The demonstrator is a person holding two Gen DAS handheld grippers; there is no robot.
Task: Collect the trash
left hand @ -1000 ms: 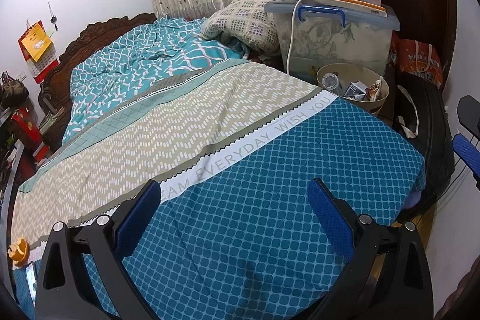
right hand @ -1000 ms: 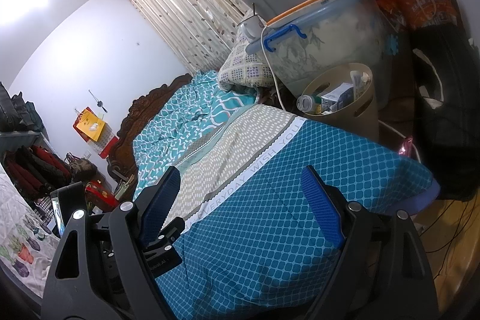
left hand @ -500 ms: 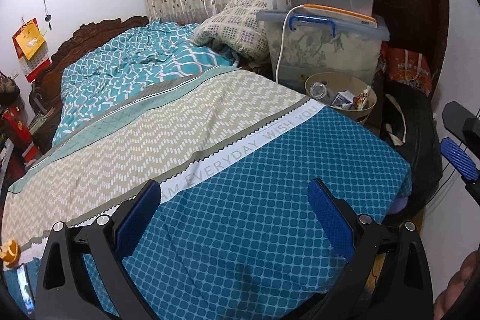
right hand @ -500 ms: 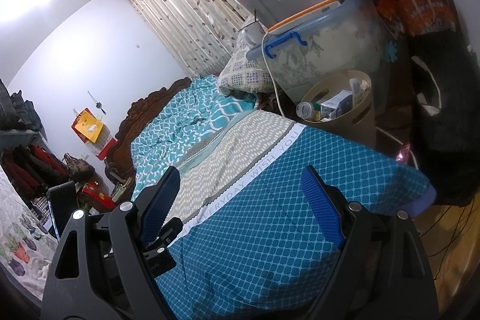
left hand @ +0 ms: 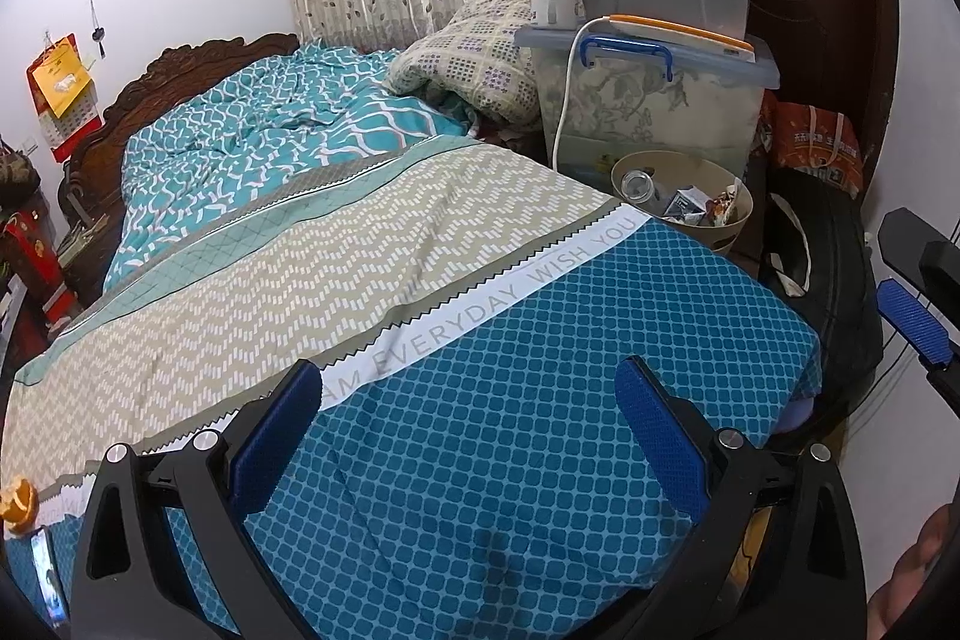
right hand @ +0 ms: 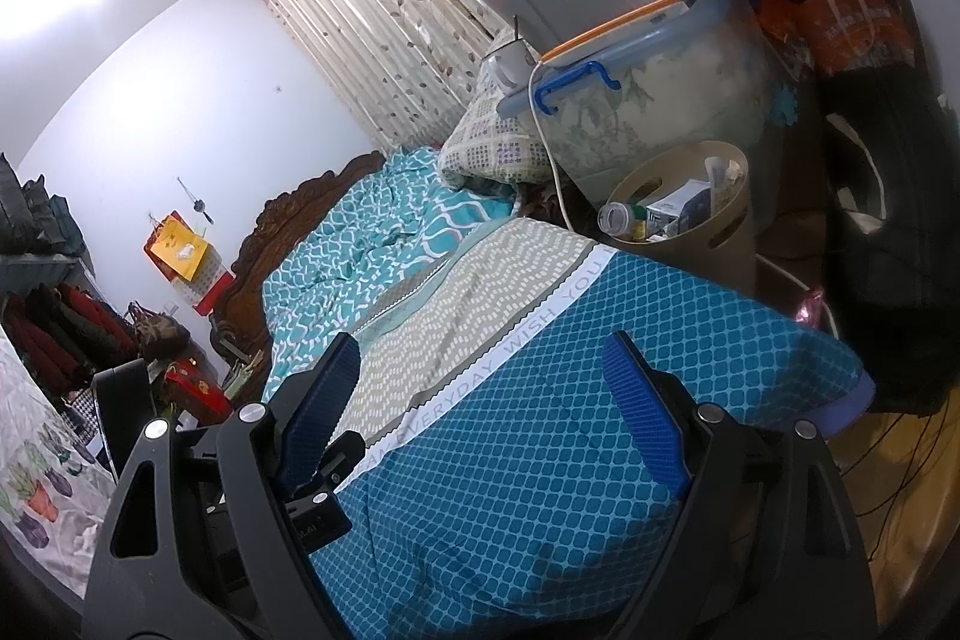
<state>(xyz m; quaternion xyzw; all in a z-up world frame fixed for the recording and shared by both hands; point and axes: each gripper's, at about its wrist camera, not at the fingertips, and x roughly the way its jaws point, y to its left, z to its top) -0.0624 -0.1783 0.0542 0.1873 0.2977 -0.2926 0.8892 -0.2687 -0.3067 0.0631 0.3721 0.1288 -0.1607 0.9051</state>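
Observation:
A beige waste bin [left hand: 737, 233] stands at the bed's far right corner and holds a plastic bottle [left hand: 637, 185], cartons and wrappers; it also shows in the right wrist view [right hand: 723, 235]. My left gripper [left hand: 471, 409] is open and empty above the blue patterned bedspread [left hand: 540, 400]. My right gripper [right hand: 483, 388] is open and empty above the same bedspread [right hand: 558, 430]. An orange peel [left hand: 18, 502] lies at the bed's near left edge.
Stacked plastic storage boxes [left hand: 654, 100] with a white mug [left hand: 555, 4] stand behind the bin. A black bag [left hand: 822, 268] and an orange bag [left hand: 810, 142] sit at the right. A folded quilt [left hand: 474, 64] lies by the curtain. A phone [left hand: 45, 580] lies near the peel.
Both grippers have drawn back from the bin a little, so the bin looks farther and lower. Both stay open and empty.

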